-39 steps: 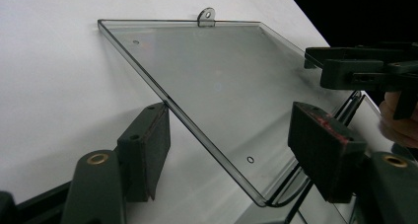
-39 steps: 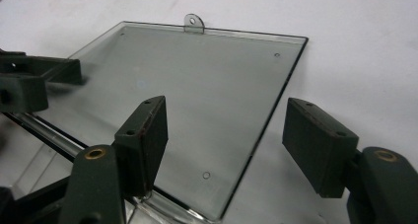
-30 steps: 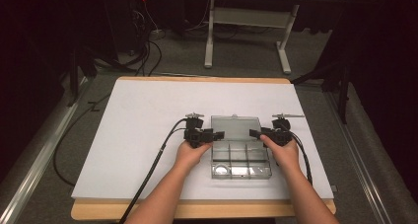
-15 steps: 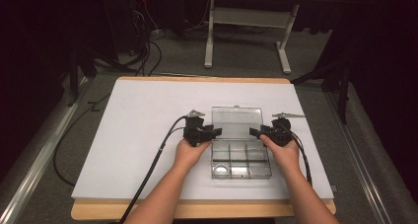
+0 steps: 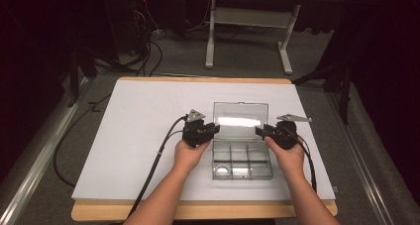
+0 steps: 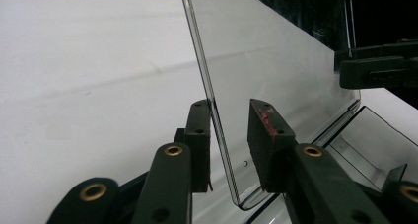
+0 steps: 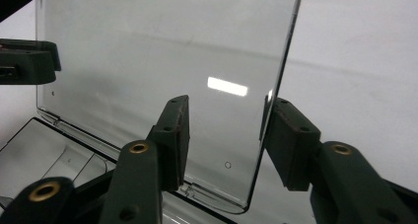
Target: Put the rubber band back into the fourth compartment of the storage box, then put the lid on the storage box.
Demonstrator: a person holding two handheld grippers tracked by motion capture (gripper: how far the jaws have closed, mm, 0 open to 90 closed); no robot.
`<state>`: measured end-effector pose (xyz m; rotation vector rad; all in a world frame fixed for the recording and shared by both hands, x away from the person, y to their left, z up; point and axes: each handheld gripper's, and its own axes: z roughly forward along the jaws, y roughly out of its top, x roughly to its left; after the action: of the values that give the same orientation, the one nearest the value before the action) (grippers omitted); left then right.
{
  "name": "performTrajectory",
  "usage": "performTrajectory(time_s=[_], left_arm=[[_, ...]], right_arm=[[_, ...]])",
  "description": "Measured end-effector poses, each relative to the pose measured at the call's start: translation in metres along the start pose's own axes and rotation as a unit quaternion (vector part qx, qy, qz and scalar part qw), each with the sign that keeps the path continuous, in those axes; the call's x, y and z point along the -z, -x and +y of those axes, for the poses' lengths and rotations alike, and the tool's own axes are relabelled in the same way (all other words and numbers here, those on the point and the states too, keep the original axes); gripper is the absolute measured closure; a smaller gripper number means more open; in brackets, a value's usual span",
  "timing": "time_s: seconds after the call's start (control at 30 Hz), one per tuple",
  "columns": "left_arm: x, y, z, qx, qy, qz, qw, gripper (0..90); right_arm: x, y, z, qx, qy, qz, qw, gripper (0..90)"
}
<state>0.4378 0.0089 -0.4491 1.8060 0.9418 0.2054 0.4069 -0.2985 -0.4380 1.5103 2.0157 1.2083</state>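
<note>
A clear plastic box [image 5: 241,158] is set on the white bench [image 5: 143,116], its lid [image 5: 241,121] raised upright. The lid's left edge is straddled by the left tongs [image 5: 216,127], one pad touching, the other apart. The lid's right edge is flanked by the right tongs [image 5: 258,131], gaps visible both sides. Both pairs have just been closing; the lid is not yet gripped.

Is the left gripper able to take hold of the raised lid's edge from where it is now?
Probably yes: the lid edge already stands between the left gripper jaws, which have been closing, nothing blocking.
</note>
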Motion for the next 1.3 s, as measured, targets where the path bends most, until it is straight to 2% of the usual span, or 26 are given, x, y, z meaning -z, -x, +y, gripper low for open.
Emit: performTrajectory(time_s=[0.17,0.4,0.53,0.8,1.03,1.2,1.3], left_arm=[[0.006,0.005,-0.001,-0.005,0.014,0.003,0.9999,76.1],[0.014,0.011,-0.003,-0.021,0.021,0.004,0.9995,78.2],[0.017,0.016,-0.003,-0.033,0.024,0.008,0.9991,77.8],[0.027,0.023,-0.007,-0.045,0.034,0.004,0.9984,73.1],[0.034,0.028,-0.008,-0.054,0.042,-0.006,0.9976,67.3],[0.037,0.028,-0.012,-0.060,0.044,-0.004,0.9972,62.9],[0.039,0.029,-0.015,-0.056,0.043,-0.006,0.9975,60.8]], right_arm=[[0.007,-0.001,-0.003,0.002,0.016,-0.004,0.9999,62.7],[0.018,-0.008,-0.006,0.030,0.021,-0.018,0.9991,64.8],[0.023,-0.011,-0.011,0.035,0.033,-0.021,0.9986,65.0],[0.030,-0.016,-0.014,0.056,0.035,-0.023,0.9976,63.2],[0.037,-0.020,-0.017,0.062,0.037,-0.024,0.9971,61.9],[0.043,-0.022,-0.020,0.068,0.042,-0.026,0.9965,61.9],[0.048,-0.023,-0.022,0.066,0.046,-0.022,0.9965,62.9]])
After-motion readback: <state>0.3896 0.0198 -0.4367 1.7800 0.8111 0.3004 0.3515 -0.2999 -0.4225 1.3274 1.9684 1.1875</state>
